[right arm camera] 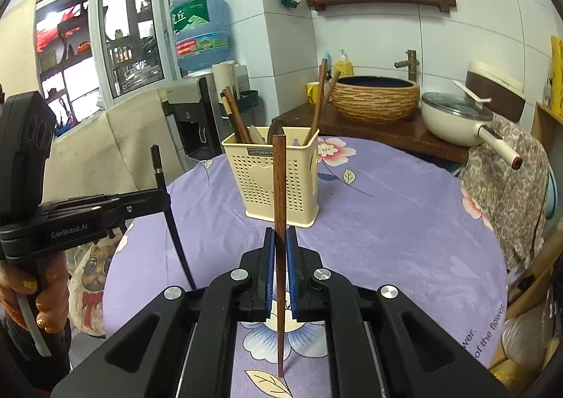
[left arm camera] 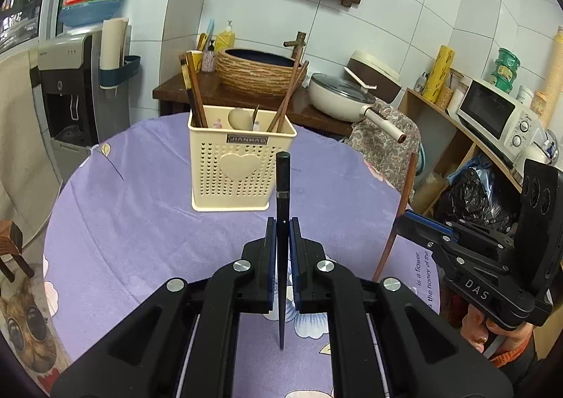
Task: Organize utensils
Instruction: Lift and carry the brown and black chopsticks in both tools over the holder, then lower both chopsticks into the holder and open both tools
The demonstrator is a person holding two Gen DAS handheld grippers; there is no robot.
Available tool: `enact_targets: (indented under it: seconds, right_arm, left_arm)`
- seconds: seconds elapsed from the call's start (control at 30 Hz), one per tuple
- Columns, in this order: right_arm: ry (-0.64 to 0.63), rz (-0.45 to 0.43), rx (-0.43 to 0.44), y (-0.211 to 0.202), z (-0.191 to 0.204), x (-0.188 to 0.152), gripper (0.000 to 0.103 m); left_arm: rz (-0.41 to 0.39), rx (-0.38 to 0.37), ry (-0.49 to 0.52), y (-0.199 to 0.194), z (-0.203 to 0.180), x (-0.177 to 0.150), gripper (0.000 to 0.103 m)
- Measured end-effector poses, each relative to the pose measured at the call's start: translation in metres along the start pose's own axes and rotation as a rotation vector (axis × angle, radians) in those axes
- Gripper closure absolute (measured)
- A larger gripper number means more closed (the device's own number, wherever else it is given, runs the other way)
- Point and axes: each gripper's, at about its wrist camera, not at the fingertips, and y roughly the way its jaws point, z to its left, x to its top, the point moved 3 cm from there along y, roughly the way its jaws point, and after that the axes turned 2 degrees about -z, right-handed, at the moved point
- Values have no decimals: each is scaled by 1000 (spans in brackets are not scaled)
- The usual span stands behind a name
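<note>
Across the middle of both views spreads the round table, draped in a lilac cloth with printed flowers and leaves. Behind it, against the white tiled wall, a dark wooden counter carries a woven-pattern basin, and beside that sits a cream pan with a glass lid. Toward the table's far side stands the cream perforated utensil holder, upright, with a raised heart on its front; several brown chopsticks lean out of its left and right compartments, and a pale spoon shows between them. Nearer the camera, the left gripper has its jaws clamped on a black chopstick, which stands nearly upright with its thick end above the jaws and its thin tip pointing down over the cloth, apart from the holder. At the right of the left wrist view the right gripper shows from the side, a hand wrapped round its grip. In the right wrist view the right gripper's jaws are clamped on a brown wooden chopstick, also close to upright, thick end up, in front of the holder. The left gripper appears at that view's left edge, held by a hand with gold-painted nails.
</note>
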Motion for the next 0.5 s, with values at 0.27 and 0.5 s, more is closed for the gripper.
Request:
enact_targets:
  seconds: [0.27, 0.5]
  right_arm:
    - [-28, -16, -2, -4, 8, 6, 96]
    - [-17, -17, 23, -4, 12, 18, 96]
  left_arm:
    - [-10, 6, -9, -4, 3, 8, 96]
    - [-27, 13, -4, -4, 6, 22, 96]
